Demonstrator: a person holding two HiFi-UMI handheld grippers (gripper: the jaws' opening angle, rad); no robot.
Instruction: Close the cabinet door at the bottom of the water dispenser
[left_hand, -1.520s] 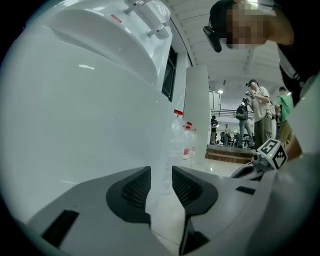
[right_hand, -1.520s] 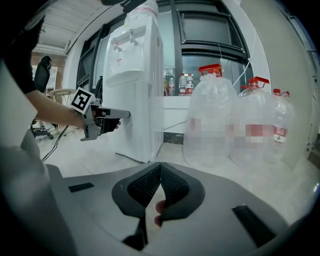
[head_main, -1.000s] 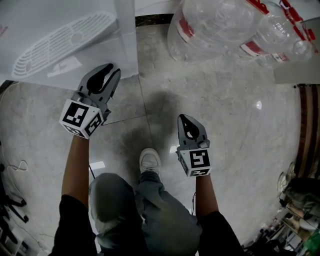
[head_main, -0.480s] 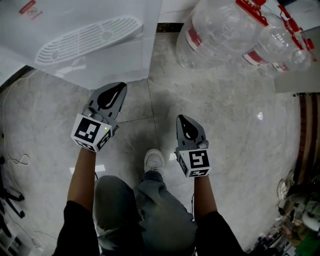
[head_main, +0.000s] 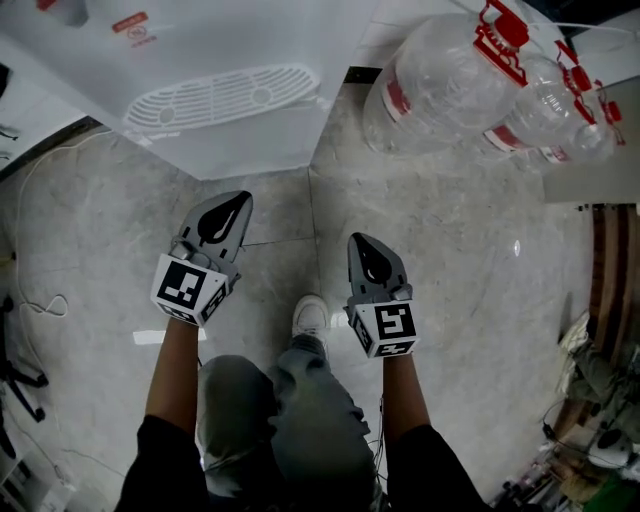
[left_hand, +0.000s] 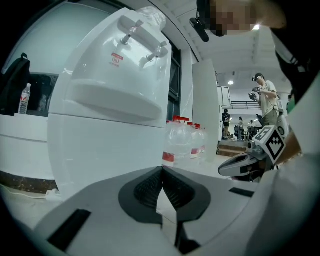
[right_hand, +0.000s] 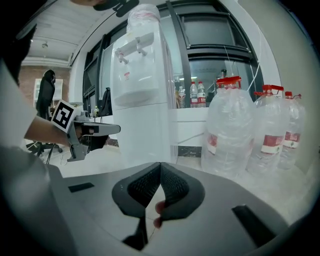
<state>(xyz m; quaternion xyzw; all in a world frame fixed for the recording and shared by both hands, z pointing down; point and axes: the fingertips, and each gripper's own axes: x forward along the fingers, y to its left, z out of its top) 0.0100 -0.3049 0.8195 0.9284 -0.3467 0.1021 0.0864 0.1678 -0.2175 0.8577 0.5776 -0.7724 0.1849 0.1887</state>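
Note:
The white water dispenser (head_main: 200, 90) stands at the top left of the head view, its drip grille (head_main: 225, 97) facing up. In the left gripper view its lower cabinet door (left_hand: 105, 150) lies flush with the body. My left gripper (head_main: 238, 200) hangs over the floor a short way in front of the dispenser, shut with nothing between its jaws (left_hand: 161, 170). Beside it on the right, my right gripper (head_main: 358, 242) is also shut and empty (right_hand: 160, 164). Neither gripper touches the dispenser (right_hand: 137, 90).
Several large clear water bottles (head_main: 460, 85) with red caps lie to the right of the dispenser. A white cable (head_main: 40, 200) trails over the marble floor at left. My shoe (head_main: 310, 318) and knees sit between the grippers. People stand in the far background (left_hand: 267, 102).
The left gripper has drawn back from the dispenser's front and its jaws have closed. Both grippers have risen, and the view now takes in more of the dispenser.

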